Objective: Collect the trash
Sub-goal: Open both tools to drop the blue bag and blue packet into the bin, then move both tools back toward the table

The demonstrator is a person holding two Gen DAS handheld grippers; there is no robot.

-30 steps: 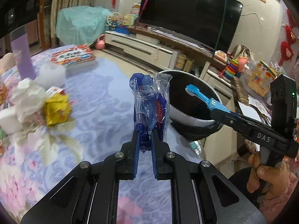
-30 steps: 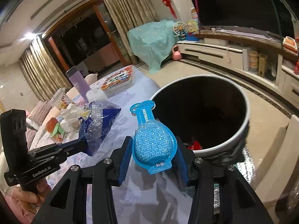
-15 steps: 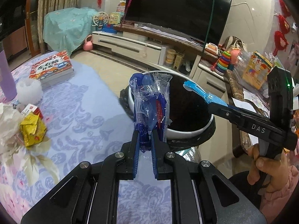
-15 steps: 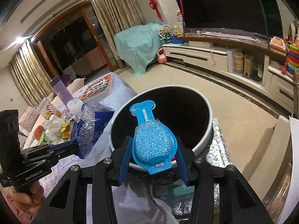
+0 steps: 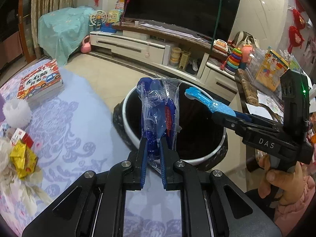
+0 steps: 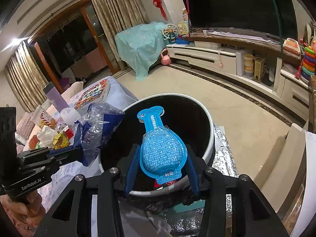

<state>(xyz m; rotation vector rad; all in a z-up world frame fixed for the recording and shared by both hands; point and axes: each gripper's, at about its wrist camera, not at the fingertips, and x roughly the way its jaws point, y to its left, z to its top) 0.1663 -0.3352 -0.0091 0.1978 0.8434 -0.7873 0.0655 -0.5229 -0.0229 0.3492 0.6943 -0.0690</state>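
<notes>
My left gripper (image 5: pixel 153 144) is shut on a crumpled clear-and-blue plastic wrapper (image 5: pixel 159 110), which stands upright just over the near rim of the trash bin (image 5: pixel 129 126), white-rimmed with a dark liner. My right gripper (image 6: pixel 162 158) is shut on a flat light-blue bulb-shaped blister pack (image 6: pixel 162 148), held above the bin's dark opening (image 6: pixel 209 122). In the left wrist view that pack (image 5: pixel 209 101) points over the bin from the right. The right wrist view has the wrapper (image 6: pixel 98 126) at the bin's left edge. Something red lies at the bin's bottom.
On the flowered tablecloth (image 5: pixel 65 130) to the left lie a yellow snack packet (image 5: pixel 22 159), crumpled tissues (image 6: pixel 47 135), a white fluffy ball (image 5: pixel 16 111), a picture book (image 5: pixel 39 82) and a purple bottle (image 6: pixel 55 96). A TV cabinet (image 5: pixel 138 45) and toys line the far wall.
Both grippers have carried their trash away from the table pile toward the bin; the bin has grown larger and more central in both views, and the blister pack now hangs over its opening.
</notes>
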